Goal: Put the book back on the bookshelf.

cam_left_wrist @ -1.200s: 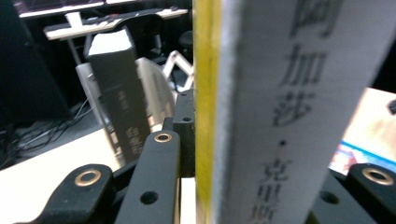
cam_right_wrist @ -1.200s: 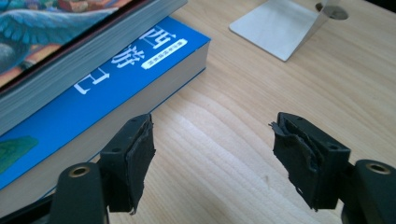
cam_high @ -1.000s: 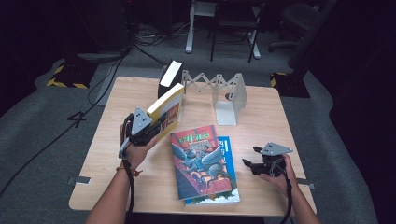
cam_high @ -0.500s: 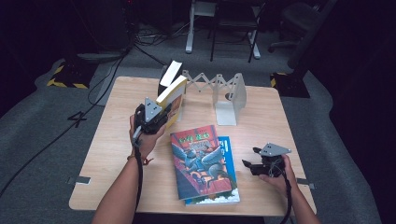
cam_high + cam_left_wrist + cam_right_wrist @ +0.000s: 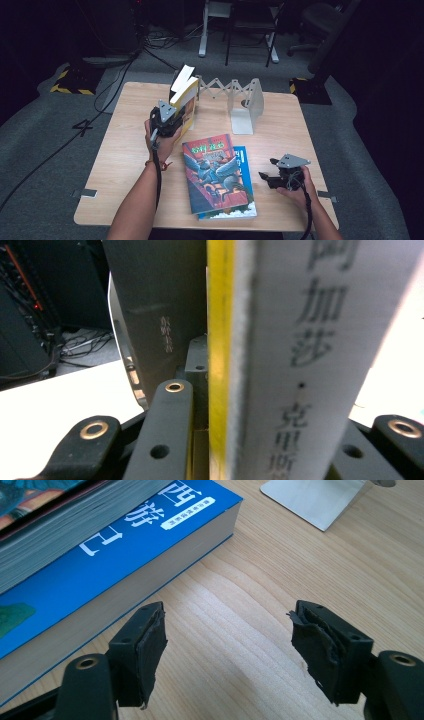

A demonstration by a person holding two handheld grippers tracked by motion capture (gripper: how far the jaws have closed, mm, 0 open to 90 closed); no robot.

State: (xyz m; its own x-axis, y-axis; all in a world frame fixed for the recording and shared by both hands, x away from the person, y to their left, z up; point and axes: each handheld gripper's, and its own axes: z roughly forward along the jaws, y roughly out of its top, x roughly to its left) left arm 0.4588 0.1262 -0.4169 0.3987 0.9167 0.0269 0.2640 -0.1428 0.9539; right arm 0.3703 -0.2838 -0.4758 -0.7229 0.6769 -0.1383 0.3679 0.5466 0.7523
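Yellow book (image 5: 186,102) sits clamped upright between the jaws of the left hand-held gripper (image 5: 167,120), its pale spine facing that gripper's camera with black Chinese characters, 阿加莎 among them. Just beyond it stands a dark book (image 5: 160,315) with small faint lettering, against the white folding bookend (image 5: 245,102). The right hand-held gripper (image 5: 227,650) rests low over the wooden surface (image 5: 280,580), jaws apart and holding nothing. Beside its left jaw lies a blue book (image 5: 100,565) marked 西游记, with an illustrated book (image 5: 212,170) stacked on top.
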